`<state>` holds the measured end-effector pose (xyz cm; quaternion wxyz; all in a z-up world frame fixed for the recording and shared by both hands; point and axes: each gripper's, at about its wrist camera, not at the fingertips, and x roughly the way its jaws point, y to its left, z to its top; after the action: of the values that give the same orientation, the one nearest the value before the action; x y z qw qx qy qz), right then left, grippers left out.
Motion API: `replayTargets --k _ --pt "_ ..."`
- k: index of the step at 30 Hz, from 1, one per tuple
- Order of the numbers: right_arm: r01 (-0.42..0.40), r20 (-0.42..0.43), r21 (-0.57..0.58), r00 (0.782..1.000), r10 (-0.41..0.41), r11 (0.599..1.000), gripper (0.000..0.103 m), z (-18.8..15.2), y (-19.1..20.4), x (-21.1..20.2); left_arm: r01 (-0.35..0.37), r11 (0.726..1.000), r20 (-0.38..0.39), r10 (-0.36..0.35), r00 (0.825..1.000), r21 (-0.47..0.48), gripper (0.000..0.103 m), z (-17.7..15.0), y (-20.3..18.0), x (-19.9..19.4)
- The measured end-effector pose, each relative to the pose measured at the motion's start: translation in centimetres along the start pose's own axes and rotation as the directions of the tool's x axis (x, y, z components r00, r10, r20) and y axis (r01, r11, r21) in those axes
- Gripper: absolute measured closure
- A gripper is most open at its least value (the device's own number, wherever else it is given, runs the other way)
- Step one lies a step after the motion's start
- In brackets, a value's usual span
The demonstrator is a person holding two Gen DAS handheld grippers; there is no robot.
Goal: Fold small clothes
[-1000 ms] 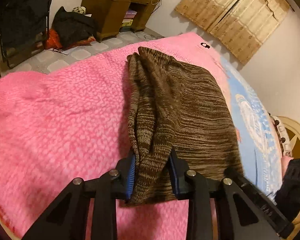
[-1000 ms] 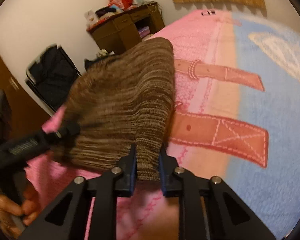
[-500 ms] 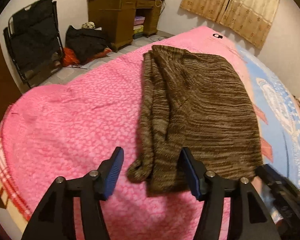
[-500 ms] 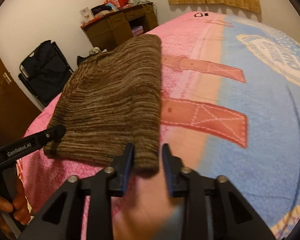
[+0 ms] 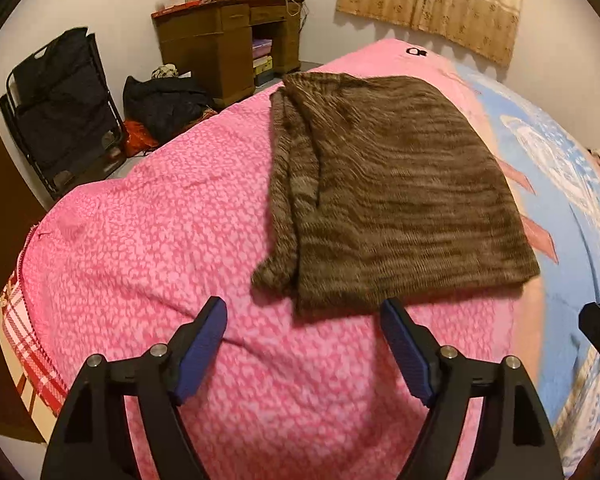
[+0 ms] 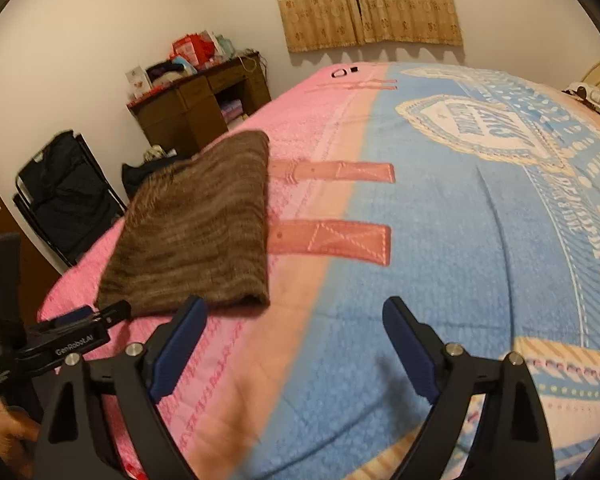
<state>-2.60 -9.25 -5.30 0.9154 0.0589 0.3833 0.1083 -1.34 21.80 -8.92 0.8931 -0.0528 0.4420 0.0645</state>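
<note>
Two claws, one garment. Brown knit garment (image 5: 380, 200) folded into a flat rectangle on the pink side of the bedspread (image 5: 140, 240), clean folded edge toward the blue half, looser rolled layers along the opposite side.

Left gripper (image 5: 302, 306): jaws wide apart, just opened, nothing between the blue pads. Near hem of the knit just beyond the fingertips, untouched.

Right gripper (image 6: 294, 304): likewise spread, just opened, empty. Held over the pink-to-blue border of the bedspread, with the garment's near right corner just ahead of its left finger.

Judged handling: soft, limp and light. Thick enough in layers to keep a loose crease, not to stay flat when lifted. Fuzzy surface, unlikely to slip from the pads. Not fragile, though liable to stretch or snag if pulled by a single layer. Likely to sag and fall open if raised at one point only.

Suggested hold: the two near corners, one per claw, all layers pinched together, then carried toward the far edge for a further fold. Rolled edge on the left best gathered whole into the left pinch, to avoid a trailing layer. Soft bedding beneath, hence some risk of catching bedspread along with knit.
</note>
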Motion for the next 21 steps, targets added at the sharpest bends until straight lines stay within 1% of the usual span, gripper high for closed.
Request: replayTargets --k 2,4,6,10,11,13,16,19,21 --pt "0.004 -0.018 0.004 1.000 -0.004 1.000 0.011 -0.6 0.2 -0.1 -0.006 1.000 -0.005 0.006 1.000 0.019 0.023 -0.5 -0.4 -0.4" --pt "0.007 -0.028 0.001 1.000 -0.007 1.000 0.010 -1.2 0.5 -0.4 0.016 1.000 -0.018 -0.016 1.000 0.010 0.023 -1.0 -0.5 -0.7" --pt "0.022 -0.033 -0.014 0.999 -0.022 1.000 0.008 -1.6 0.9 -0.7 0.020 1.000 -0.028 -0.020 0.999 0.004 0.023 -1.6 -0.8 -1.1" --pt "0.038 -0.017 -0.026 0.999 -0.039 0.999 0.006 -2.2 1.3 -2.0 0.018 0.999 -0.020 -0.018 1.000 0.037 0.023 -2.6 -1.9 -2.1" --pt "0.047 -0.011 -0.030 0.999 -0.047 0.998 0.004 -2.3 1.4 -2.3 0.019 0.999 -0.017 -0.019 1.000 0.042 0.023 -2.8 -2.3 -2.4" --pt "0.078 0.001 -0.040 0.997 -0.078 0.996 0.000 -2.3 1.5 -3.0 0.017 0.999 -0.005 -0.016 1.000 0.051 0.023 -2.9 -2.7 -3.2" --pt "0.126 0.016 -0.051 0.992 -0.125 0.991 0.000 -2.5 1.6 -3.8 0.016 0.998 0.026 -0.018 0.999 0.065 0.023 -3.0 -3.5 -4.6" --pt "0.135 0.032 -0.051 0.991 -0.133 0.990 0.000 -2.6 1.6 -4.9 0.017 0.997 0.059 -0.021 0.998 0.077 0.023 -3.2 -4.3 -6.1" --pt "0.156 0.051 -0.065 0.987 -0.153 0.986 0.000 -2.8 1.8 -5.7 0.008 0.996 0.076 -0.014 0.997 0.089 0.023 -3.3 -4.8 -6.9"
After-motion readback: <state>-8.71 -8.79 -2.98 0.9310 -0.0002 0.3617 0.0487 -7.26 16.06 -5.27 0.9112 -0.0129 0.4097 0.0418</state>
